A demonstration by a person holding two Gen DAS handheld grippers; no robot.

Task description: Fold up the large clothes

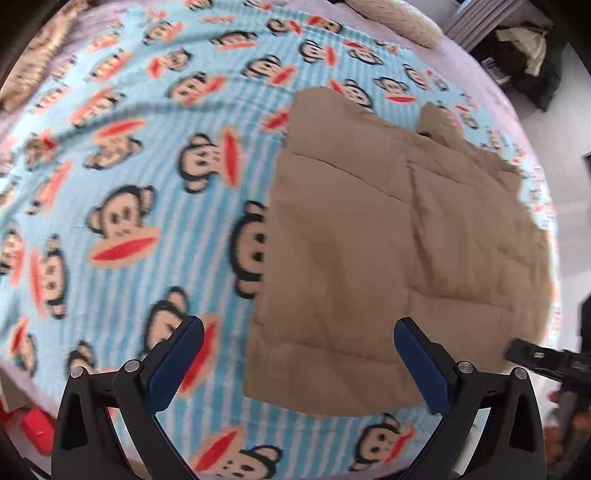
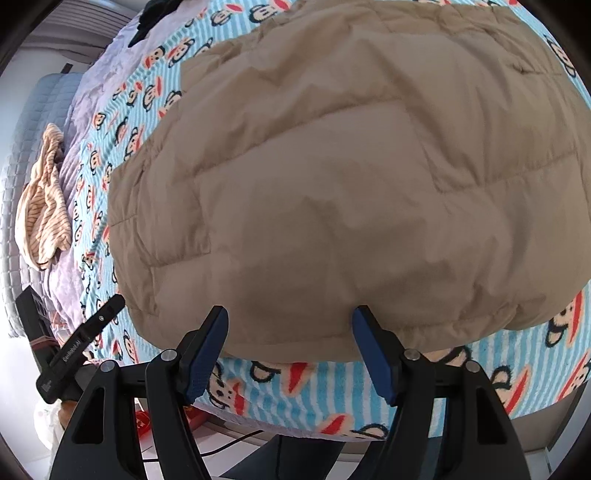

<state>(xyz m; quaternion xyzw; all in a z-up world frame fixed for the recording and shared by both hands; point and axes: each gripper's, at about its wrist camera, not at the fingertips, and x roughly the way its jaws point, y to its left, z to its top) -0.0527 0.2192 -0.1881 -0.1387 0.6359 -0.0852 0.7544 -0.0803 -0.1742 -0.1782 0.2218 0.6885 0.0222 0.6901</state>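
A tan quilted padded jacket lies folded into a rough rectangle on a blue striped monkey-print blanket. My left gripper is open and empty above the jacket's near left edge. My right gripper is open and empty at the jacket's near puffy edge; its blue fingertips sit just at the hem. The right gripper also shows at the right edge of the left wrist view. The left gripper shows at the lower left of the right wrist view.
The blanket covers a bed with a lilac sheet. A striped beige garment lies at the far side. A fuzzy cream pillow and dark clutter sit beyond the bed. A red object lies below the bed edge.
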